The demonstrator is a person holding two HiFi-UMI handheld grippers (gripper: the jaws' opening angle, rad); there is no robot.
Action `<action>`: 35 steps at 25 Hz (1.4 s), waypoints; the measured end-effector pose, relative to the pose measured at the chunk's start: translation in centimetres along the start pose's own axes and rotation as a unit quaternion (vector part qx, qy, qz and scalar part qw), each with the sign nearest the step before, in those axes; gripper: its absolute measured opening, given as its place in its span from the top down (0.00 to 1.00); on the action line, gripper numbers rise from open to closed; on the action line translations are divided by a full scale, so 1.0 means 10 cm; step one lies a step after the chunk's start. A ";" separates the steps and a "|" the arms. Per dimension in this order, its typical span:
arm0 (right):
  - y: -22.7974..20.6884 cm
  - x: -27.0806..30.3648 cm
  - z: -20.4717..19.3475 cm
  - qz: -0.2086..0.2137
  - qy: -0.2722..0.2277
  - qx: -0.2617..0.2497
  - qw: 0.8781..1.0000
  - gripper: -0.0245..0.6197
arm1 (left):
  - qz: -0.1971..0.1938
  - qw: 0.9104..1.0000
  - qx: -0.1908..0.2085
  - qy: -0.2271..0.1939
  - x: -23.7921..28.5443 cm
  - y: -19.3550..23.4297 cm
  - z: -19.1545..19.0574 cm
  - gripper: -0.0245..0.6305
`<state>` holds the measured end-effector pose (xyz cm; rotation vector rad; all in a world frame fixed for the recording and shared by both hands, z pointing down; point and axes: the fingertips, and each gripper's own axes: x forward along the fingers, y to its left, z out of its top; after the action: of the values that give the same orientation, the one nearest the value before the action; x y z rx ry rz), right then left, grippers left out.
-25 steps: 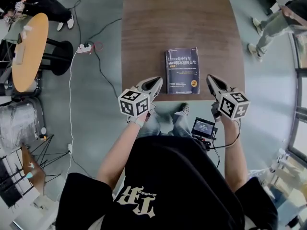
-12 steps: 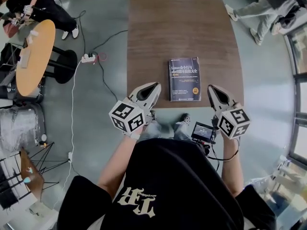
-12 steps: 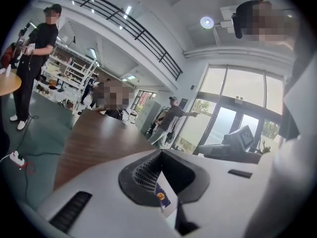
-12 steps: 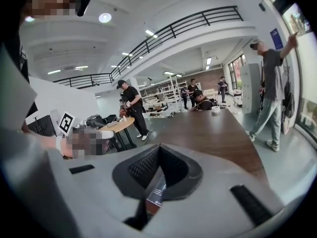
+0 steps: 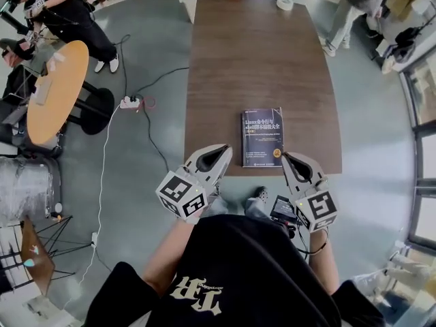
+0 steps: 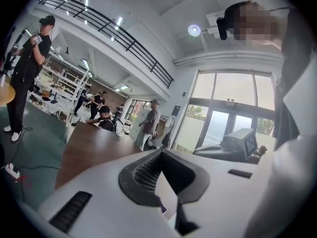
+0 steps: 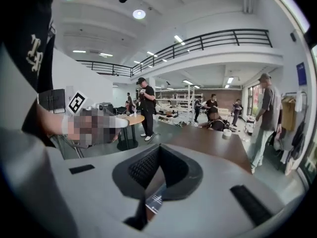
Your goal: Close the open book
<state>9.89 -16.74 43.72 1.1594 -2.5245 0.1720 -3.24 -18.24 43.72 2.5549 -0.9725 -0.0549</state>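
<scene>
A dark blue book (image 5: 262, 136) lies closed, cover up, on the brown table (image 5: 259, 60) close to its near edge. My left gripper (image 5: 225, 150) hovers just off that edge, left of the book, with its jaws together and nothing between them. My right gripper (image 5: 286, 157) hangs at the book's near right corner, with its jaws also together and empty. In the left gripper view the gripper (image 6: 161, 152) points along the table. In the right gripper view a sliver of the book (image 7: 154, 202) shows through the gap under the gripper (image 7: 158, 148).
A roll of tape (image 5: 285, 3) lies at the table's far end, where people sit and stand. A round orange table (image 5: 54, 90), a stool and a power strip (image 5: 129, 103) with cables are on the floor at left. A small screen (image 5: 283, 208) hangs below my right gripper.
Both grippers have risen towards the head camera and rolled, staying at the table's near edge. The book has not moved and stays closed.
</scene>
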 end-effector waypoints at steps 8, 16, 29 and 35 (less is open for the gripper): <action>0.35 0.08 0.10 -0.011 0.002 -0.001 1.000 0.98 | -0.020 1.000 -0.005 0.008 -0.29 0.11 -0.09 0.95; 0.77 0.13 0.26 -0.056 0.019 0.004 0.998 0.98 | -0.062 0.998 -0.002 0.015 -0.59 0.18 -0.08 0.95; 1.40 -0.02 0.27 -0.056 -0.016 0.000 0.998 0.98 | -0.072 0.997 0.018 0.007 -1.13 -0.07 -0.16 0.95; 1.56 -0.44 0.12 -0.055 -0.023 0.009 0.998 0.98 | -0.060 0.998 0.013 0.003 -1.33 -0.45 -0.36 0.95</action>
<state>0.45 -3.66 41.55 1.3201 -2.4957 0.1414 -9.82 -5.29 43.93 2.6331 -0.8217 -0.0693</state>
